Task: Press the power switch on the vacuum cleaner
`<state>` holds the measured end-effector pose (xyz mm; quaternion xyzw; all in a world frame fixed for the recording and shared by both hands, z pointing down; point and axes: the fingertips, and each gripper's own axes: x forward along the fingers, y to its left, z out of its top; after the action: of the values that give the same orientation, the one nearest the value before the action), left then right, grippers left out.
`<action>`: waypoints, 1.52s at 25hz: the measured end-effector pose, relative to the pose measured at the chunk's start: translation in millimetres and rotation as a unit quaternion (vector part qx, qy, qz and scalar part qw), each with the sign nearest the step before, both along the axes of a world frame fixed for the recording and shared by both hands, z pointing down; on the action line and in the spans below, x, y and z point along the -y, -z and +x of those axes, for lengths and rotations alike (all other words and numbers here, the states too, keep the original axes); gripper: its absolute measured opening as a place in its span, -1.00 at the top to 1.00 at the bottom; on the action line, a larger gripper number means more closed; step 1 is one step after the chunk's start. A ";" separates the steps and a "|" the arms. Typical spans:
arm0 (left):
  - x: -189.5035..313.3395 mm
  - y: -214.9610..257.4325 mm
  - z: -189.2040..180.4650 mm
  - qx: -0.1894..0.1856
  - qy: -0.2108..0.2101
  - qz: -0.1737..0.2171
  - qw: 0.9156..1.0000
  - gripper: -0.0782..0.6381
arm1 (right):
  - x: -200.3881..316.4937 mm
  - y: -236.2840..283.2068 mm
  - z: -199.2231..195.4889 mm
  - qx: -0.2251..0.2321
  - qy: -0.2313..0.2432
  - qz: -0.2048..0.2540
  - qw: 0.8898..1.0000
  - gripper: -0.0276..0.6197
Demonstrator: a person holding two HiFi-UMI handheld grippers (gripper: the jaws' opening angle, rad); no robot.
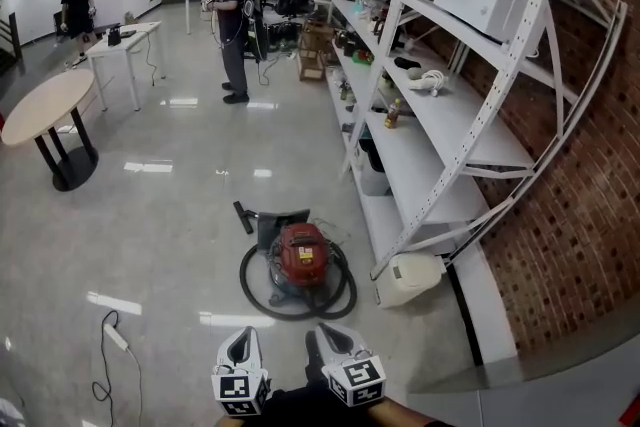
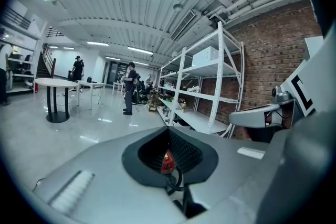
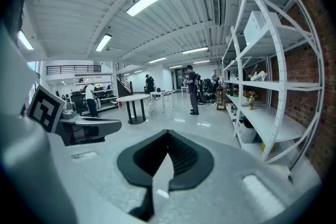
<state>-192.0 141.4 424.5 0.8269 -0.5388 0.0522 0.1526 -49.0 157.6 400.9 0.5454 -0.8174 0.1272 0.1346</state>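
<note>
Red and squat, the vacuum cleaner (image 1: pixel 302 253) sits on the glossy grey floor (image 1: pixel 170 215) just ahead of me, close to the near left foot of the white shelf rack (image 1: pixel 430 130). Its black hose (image 1: pixel 255 290) loops around the body in a ring, and the dark nozzle end lies on the far left side. I cannot pick out the switch on its top from any view.

Both grippers hang low at the near edge of the head view, side by side and well short of the machine, touching nothing. The left gripper (image 1: pixel 241 335) has its fingers closed tip to tip with nothing between them. Through the narrow slit behind the tips I see a sliver of the red body (image 2: pixel 167 162). The right gripper (image 1: pixel 325 330) is closed the same way, with only bare floor showing in the slit.

A brick wall (image 1: pixel 560 215) backs the rack on the right. A round table (image 1: pixel 45 105) stands far left, and a person (image 1: pixel 235 20) stands further off.
</note>
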 end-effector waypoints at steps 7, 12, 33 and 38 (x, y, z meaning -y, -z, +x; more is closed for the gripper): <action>47.1 -3.6 12.9 0.007 0.017 -0.007 1.000 0.73 | 55.9 -13.3 12.3 0.009 0.019 -0.016 1.000 0.94; 96.6 0.7 39.1 0.016 0.018 -0.010 1.000 0.73 | 107.1 -16.5 38.6 0.025 0.021 -0.020 0.999 0.94; 247.7 -27.7 136.6 0.055 0.034 -0.046 0.997 0.73 | 256.7 -58.1 137.5 0.013 0.050 -0.057 0.997 0.94; 258.0 -49.8 147.8 0.055 0.035 -0.065 0.996 0.73 | 264.7 -85.7 148.3 -0.004 0.042 -0.091 0.995 0.94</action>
<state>-44.3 -116.6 474.3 0.7916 -0.5705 0.1276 0.1779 99.3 -107.1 486.5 0.4966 -0.8242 0.1926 0.1923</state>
